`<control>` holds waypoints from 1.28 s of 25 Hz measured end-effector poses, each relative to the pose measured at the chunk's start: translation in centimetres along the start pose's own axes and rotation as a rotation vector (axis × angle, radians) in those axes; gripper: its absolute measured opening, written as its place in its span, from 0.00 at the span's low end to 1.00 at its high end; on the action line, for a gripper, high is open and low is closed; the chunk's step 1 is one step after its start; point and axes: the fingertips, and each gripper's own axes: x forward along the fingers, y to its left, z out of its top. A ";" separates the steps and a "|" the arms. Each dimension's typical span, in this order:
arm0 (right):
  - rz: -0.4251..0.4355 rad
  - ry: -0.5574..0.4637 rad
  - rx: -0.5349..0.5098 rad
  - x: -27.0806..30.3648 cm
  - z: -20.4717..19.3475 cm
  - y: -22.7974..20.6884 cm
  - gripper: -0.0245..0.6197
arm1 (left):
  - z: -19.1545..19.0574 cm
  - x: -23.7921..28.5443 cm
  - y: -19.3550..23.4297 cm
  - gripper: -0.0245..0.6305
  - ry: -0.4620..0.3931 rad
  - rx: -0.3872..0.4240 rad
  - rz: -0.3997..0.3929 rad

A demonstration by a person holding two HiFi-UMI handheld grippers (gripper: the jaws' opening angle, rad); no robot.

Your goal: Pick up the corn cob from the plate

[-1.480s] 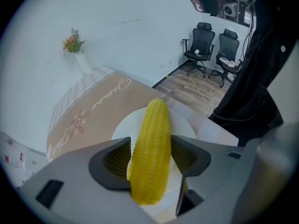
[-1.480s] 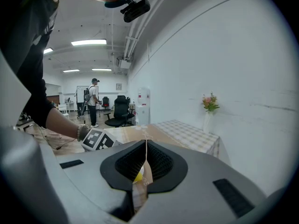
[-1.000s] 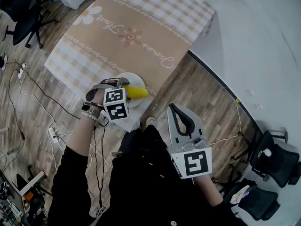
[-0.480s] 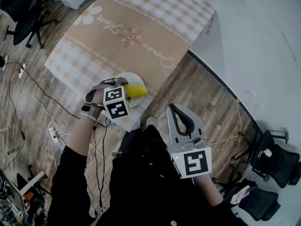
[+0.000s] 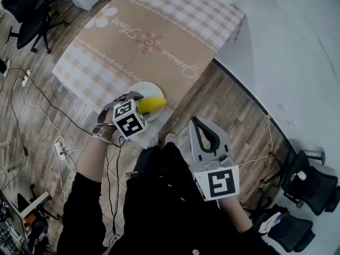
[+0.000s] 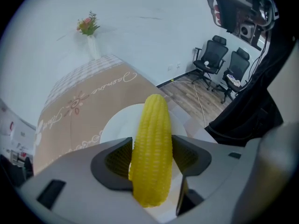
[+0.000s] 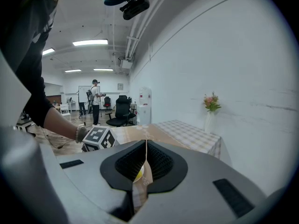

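Observation:
A yellow corn cob (image 6: 150, 148) is clamped between the two jaws of my left gripper (image 6: 150, 158), its tip pointing out over the white plate (image 6: 117, 125). From the head view the corn cob (image 5: 152, 104) lies over the white plate (image 5: 157, 90) at the near corner of the table, with my left gripper (image 5: 135, 101) shut on it. My right gripper (image 5: 204, 133) hangs lower right, off the table, its jaws pressed together with nothing between them (image 7: 144, 164).
The table wears a beige runner on a checked cloth (image 5: 154, 36). A vase of flowers (image 6: 88, 31) stands at its far end. Office chairs (image 5: 26, 15) stand at the left and lower right. Cables (image 5: 37, 105) trail on the wood floor. A person (image 7: 96, 101) stands far off.
My left gripper has shifted slightly up and to the left with the corn in it; the corn has moved a little with it over the plate. The right gripper has stayed still.

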 end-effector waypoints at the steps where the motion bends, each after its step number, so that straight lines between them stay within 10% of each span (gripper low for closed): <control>1: 0.002 -0.004 -0.002 0.0 0.1 0.0 0.10 | 0.0 -0.1 0.0 0.44 -0.008 -0.018 0.001; 32: 0.036 -0.143 -0.079 0.1 4.9 -0.4 0.10 | 5.3 -15.2 0.4 0.44 -0.386 -0.378 0.275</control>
